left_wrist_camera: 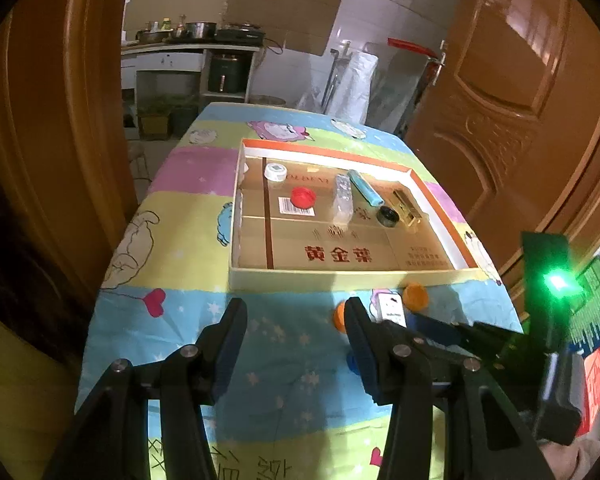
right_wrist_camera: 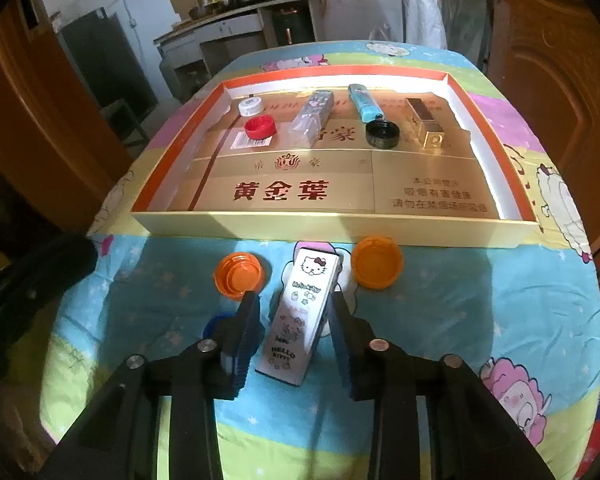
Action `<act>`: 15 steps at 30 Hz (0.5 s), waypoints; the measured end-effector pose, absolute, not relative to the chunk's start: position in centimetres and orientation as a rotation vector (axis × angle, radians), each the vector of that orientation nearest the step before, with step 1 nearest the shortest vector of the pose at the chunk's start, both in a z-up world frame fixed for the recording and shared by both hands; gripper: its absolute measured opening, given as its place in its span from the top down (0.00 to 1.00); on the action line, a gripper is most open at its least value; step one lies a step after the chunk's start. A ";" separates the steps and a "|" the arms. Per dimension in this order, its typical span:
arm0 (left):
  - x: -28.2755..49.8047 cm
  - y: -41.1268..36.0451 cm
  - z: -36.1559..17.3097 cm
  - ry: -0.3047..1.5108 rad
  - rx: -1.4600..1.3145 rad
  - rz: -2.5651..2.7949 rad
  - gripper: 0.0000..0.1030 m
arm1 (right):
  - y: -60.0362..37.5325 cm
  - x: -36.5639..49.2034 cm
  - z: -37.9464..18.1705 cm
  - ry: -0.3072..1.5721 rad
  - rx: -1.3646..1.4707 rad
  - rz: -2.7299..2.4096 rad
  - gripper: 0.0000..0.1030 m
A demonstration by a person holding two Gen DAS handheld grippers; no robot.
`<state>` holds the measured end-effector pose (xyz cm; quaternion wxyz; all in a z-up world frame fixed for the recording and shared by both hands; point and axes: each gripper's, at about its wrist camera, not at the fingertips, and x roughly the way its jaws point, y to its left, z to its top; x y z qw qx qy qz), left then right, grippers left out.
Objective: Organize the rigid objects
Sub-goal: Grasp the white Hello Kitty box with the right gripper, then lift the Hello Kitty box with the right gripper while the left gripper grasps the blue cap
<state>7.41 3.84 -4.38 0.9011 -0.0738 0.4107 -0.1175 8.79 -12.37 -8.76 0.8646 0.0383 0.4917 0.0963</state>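
The right gripper sits spread around the Hello Kitty box near the table's front edge, so an off-centre squeeze could twist it into the orange cap

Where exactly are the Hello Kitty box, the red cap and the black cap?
Hello Kitty box (right_wrist_camera: 300,312): right wrist view, middle of its printed top face.
Red cap (right_wrist_camera: 260,127): right wrist view, centre of the cap, inside the tray.
Black cap (right_wrist_camera: 382,134): right wrist view, its open middle.
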 end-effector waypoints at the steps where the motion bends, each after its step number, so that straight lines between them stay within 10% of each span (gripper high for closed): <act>1: 7.3 3.8 -4.5 0.851 -0.150 -0.249 0.51 | -12.2 8.9 -8.9 1.028 0.069 0.191 0.70; 13: 6.2 1.2 -6.6 0.895 -0.064 -0.385 0.51 | -12.6 8.7 -9.1 1.005 0.009 0.183 0.76; 15: 5.9 0.0 -7.0 0.897 -0.026 -0.418 0.51 | -13.4 7.9 -8.7 0.981 0.021 0.181 0.91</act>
